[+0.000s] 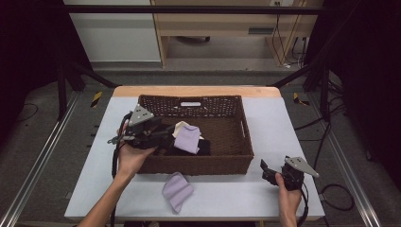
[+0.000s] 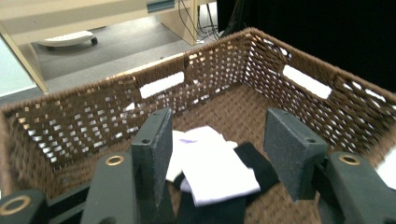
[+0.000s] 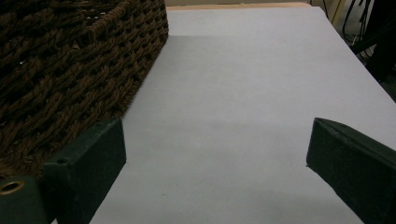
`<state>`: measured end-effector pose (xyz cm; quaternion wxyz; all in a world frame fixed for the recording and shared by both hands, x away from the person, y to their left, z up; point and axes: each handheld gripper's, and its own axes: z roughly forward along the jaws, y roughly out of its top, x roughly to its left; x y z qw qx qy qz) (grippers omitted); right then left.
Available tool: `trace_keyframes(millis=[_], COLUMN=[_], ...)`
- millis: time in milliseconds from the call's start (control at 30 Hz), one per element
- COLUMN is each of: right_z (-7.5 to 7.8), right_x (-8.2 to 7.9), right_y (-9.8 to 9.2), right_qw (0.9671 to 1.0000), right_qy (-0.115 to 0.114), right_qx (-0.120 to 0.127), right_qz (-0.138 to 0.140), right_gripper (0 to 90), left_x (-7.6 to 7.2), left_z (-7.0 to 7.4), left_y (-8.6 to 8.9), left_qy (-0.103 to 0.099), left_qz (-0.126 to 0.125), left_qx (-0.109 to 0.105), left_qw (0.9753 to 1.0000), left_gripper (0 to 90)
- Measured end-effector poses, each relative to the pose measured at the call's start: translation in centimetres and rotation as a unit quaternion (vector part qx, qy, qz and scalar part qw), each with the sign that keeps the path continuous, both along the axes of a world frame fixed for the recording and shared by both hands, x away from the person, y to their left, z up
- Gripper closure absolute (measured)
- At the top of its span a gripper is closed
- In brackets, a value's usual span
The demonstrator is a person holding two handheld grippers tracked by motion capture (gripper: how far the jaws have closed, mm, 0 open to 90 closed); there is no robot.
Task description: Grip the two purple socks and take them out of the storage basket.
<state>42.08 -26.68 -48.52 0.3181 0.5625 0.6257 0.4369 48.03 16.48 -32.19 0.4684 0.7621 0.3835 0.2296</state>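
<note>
Lying near the table's [image 1: 283, 123] front edge, the lilac cloth [image 1: 177, 190] is waiting; left gripper [image 2: 219, 154] is hovering open over folded cloths [image 2: 212, 170] in the basket [image 1: 189, 165]'s left corner, right gripper [image 3: 215, 172] idling open.

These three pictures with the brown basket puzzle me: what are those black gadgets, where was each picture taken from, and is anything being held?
No robot here: a person holds a two-jaw tool in each hand. The high view looks down on the table. The other two pictures come from cameras riding on the tools, looking along their black jaws.

The left hand-held gripper hangs over the near left part of the wicker basket, jaws open, with nothing between them. Below it in the basket lie small folded cloths: a pale purple one, a cream one and a black one.

The right hand-held gripper sits low over bare table to the right of the basket, jaws also open and empty.

One more folded purple cloth lies on the table in front of the basket.
</note>
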Motion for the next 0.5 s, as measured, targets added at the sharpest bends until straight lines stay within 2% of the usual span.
trace_keyframes(millis=[100,200,333,500], right_z=[0.0,0.0,0.0,0.0], right_x=[0.0,0.0,-0.1,-0.1], right_y=[0.0,0.1,0.1,0.2], right_qw=[1.0000,1.0000,1.0000,0.9999], right_qy=[0.001,-0.001,-0.002,-0.002], right_qx=[-0.004,-0.008,-0.009,-0.011], right_qz=[0.000,0.001,0.002,0.002], right_gripper=[5.5,5.7,5.8,6.0], left_x=[1.0,2.2,3.8,5.6], left_z=[0.2,0.1,-0.4,-1.6], left_y=[-0.7,-1.4,-2.5,-3.8], left_qy=[-0.004,0.000,0.009,0.019], left_qz=[-0.005,0.001,0.012,0.013], left_qx=[-0.003,-0.001,0.010,0.018], left_qw=[1.0000,1.0000,0.9998,0.9996], left_gripper=[42.6,42.8,43.1,44.1])
